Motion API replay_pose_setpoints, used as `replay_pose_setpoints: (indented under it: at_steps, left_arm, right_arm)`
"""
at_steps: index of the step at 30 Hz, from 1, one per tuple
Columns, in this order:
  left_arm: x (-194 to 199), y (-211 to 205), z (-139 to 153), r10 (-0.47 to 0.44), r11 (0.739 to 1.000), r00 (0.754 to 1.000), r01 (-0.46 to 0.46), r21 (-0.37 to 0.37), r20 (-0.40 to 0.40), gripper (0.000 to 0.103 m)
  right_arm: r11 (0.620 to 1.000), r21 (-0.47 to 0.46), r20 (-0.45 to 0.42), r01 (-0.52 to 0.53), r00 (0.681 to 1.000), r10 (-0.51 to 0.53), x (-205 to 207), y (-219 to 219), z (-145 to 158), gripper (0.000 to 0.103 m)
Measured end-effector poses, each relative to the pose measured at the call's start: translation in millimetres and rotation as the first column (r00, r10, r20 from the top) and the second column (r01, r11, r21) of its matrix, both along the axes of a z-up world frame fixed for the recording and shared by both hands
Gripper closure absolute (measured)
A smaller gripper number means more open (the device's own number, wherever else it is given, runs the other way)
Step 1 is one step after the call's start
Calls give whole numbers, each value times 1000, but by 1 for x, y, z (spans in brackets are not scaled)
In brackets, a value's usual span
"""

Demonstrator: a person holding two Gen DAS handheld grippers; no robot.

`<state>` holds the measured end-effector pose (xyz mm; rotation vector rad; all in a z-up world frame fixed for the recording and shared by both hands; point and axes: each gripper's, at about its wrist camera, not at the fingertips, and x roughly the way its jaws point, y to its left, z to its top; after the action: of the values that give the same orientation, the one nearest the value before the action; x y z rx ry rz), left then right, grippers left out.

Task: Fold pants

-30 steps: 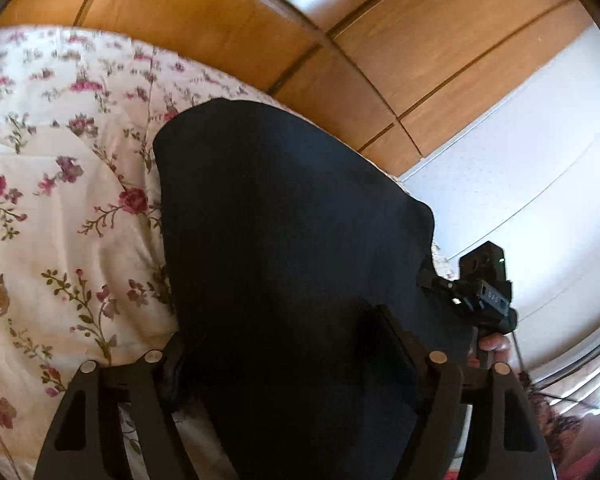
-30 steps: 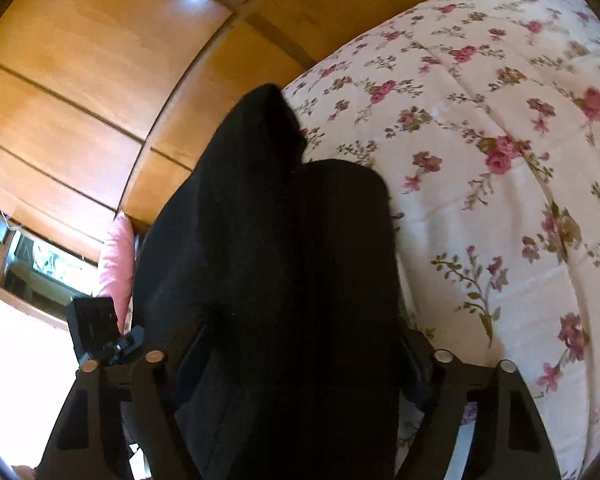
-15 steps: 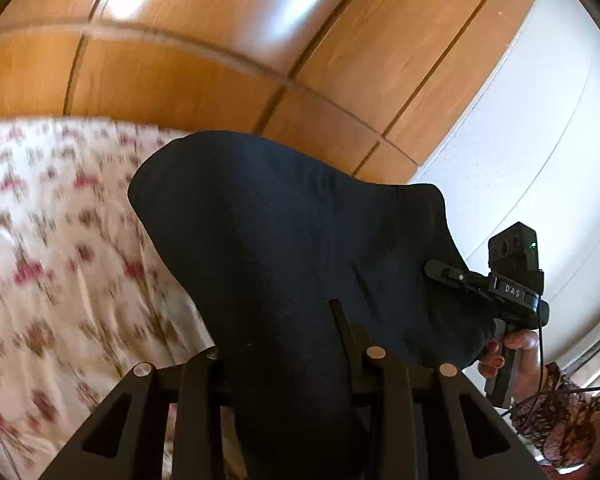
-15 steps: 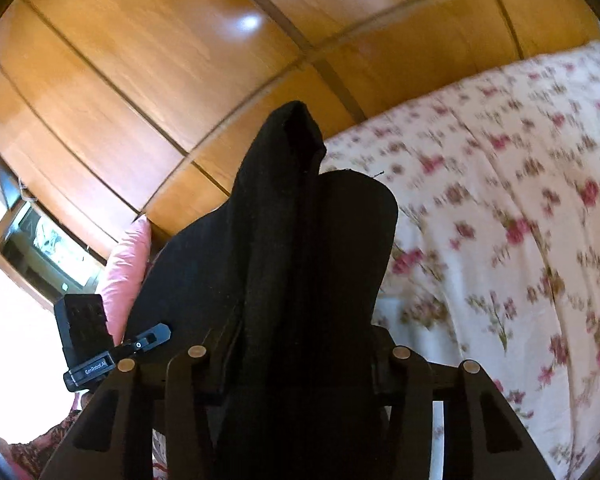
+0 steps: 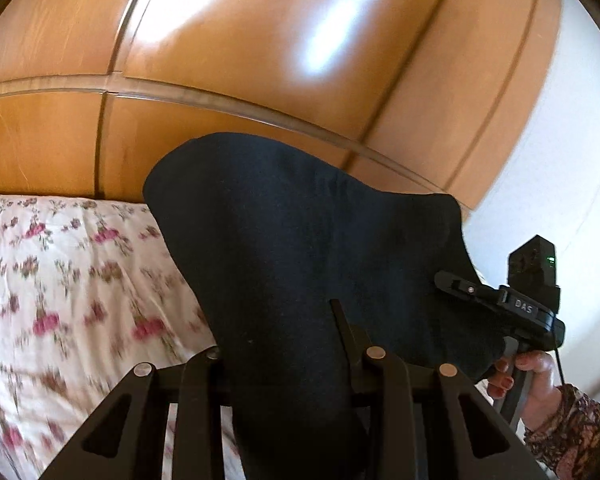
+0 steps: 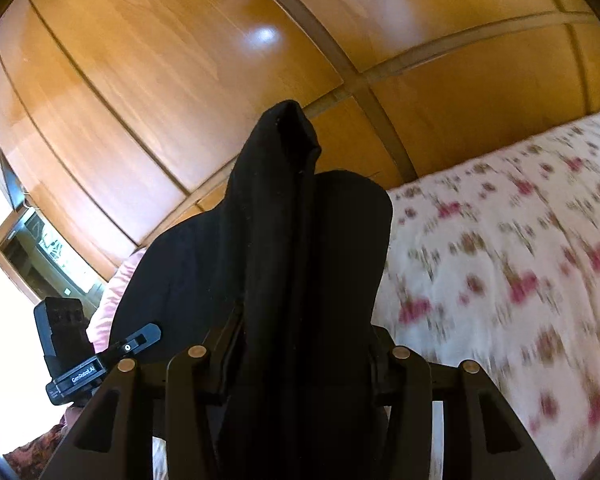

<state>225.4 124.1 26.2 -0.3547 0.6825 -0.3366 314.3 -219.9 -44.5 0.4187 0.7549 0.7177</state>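
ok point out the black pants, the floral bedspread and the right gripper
black pants [image 5: 300,248], left wrist view, middle of the cloth
floral bedspread [image 6: 500,264], right wrist view, bare patterned top
right gripper [image 5: 452,286], left wrist view, fingertips

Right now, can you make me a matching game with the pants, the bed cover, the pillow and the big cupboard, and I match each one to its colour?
Things:
1. pants
2. bed cover
3. pillow
4. wooden cupboard

Colours:
A. shiny orange-brown
B. white with pink flowers
C. black
D. plain pink

Pairs: 1-C, 2-B, 3-D, 4-A
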Motion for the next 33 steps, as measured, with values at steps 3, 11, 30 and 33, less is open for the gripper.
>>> replay_pose_setpoints:
  at_steps: [3, 11, 30, 33]
  left_arm:
    - [30, 8, -9, 34, 999, 999, -34, 20, 1, 72]
    - [69, 35, -78, 60, 997, 996, -63, -53, -66, 46]
    - [-10, 51, -70, 335, 940, 942, -335, -62, -13, 30]
    - [-43, 54, -67, 417, 907, 909, -416, -60, 11, 30]
  right_arm:
    - [1000, -10, 30, 6, 1000, -6, 31, 16, -4, 55]
    - [997, -56, -54, 48, 997, -51, 88, 29, -70, 44]
    - [924, -93, 22, 370, 929, -370, 38, -14, -62, 0]
    - [889, -117, -2, 442, 895, -446, 14, -32, -62, 0]
